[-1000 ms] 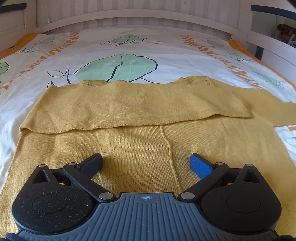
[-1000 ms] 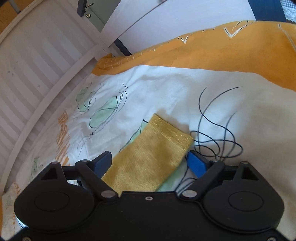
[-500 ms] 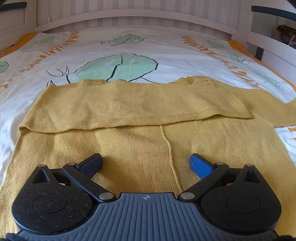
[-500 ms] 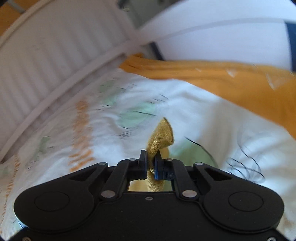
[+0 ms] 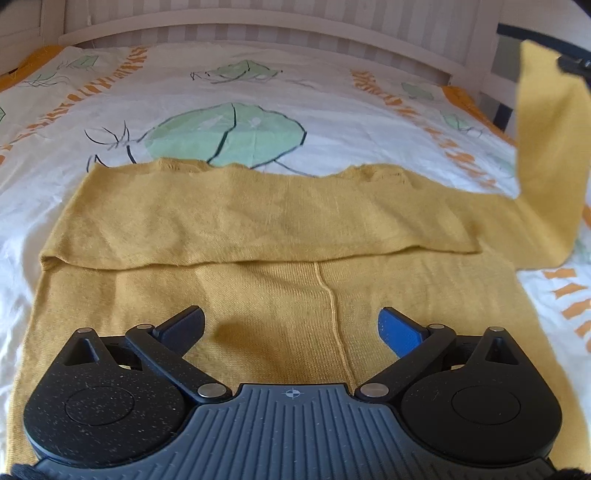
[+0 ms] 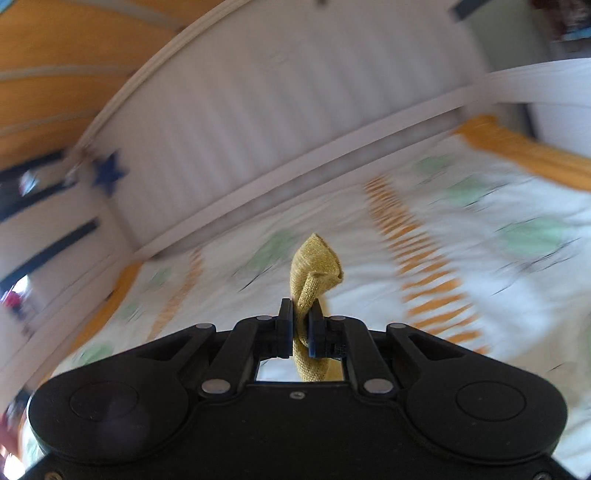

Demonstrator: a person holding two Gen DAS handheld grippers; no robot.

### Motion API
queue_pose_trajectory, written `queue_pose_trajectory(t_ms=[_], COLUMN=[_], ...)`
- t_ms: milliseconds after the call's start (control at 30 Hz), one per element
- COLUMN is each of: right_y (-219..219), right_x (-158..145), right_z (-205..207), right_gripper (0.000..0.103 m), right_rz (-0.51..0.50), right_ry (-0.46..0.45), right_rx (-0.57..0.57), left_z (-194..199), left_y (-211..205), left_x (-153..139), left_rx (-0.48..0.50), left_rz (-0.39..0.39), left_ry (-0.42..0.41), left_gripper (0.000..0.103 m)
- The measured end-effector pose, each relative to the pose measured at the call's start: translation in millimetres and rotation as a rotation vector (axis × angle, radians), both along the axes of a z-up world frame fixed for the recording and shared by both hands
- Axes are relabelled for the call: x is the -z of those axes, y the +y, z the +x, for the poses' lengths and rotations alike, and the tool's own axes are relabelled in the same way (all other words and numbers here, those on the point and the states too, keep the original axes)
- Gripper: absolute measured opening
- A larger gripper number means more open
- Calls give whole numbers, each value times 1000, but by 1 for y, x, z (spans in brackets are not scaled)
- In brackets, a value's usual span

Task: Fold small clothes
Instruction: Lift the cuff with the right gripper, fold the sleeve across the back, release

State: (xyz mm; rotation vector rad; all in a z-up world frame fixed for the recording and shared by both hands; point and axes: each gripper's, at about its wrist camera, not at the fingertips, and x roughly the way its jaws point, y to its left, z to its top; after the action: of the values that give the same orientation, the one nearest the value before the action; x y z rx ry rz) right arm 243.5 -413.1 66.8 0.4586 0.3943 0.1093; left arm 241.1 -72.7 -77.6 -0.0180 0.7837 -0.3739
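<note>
A mustard-yellow knit sweater [image 5: 280, 295] lies flat on the bed, with its left sleeve [image 5: 240, 225] folded across the chest. My left gripper [image 5: 291, 328] is open and empty, low over the sweater's lower body. My right gripper [image 6: 300, 326] is shut on the cuff of the right sleeve [image 6: 314, 269]. In the left wrist view that sleeve [image 5: 550, 147] hangs lifted at the far right, with the right gripper [image 5: 576, 66] just showing at the frame's edge.
The bed has a white sheet [image 5: 258, 92] printed with green leaves and orange marks. A white slatted headboard [image 5: 258, 26] stands at the far end and a side rail [image 5: 506, 85] on the right. The right wrist view is motion-blurred.
My right gripper shut on the right sleeve's cuff, lifted it off the bed and swung toward the headboard. The left gripper stayed open over the sweater, hardly moved.
</note>
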Motion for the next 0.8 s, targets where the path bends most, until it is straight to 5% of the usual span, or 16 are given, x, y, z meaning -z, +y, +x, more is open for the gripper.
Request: queue_pose_trajectory(t_ms=[433,500,567,800], right_y=[158,164,163,124], right_x=[132,135,127,86], right_z=[-6,-13,-21,-43], right_gripper=[22,30,54,65], right_rz=[-285,-275,-256,-184], right_ry=[317,357,360,297], right_rx=[-330,-367,-382,-311], left_z=[-2,-1,0,2], left_y=[51,52,52,32], left_x=[-22,-22,-21,-20], left_rx=[-63,-69,-70,-46], left_rz=[-140,-146,-167,-251], left_ry=[35,42,58,104], left_gripper=[101,101,101,101])
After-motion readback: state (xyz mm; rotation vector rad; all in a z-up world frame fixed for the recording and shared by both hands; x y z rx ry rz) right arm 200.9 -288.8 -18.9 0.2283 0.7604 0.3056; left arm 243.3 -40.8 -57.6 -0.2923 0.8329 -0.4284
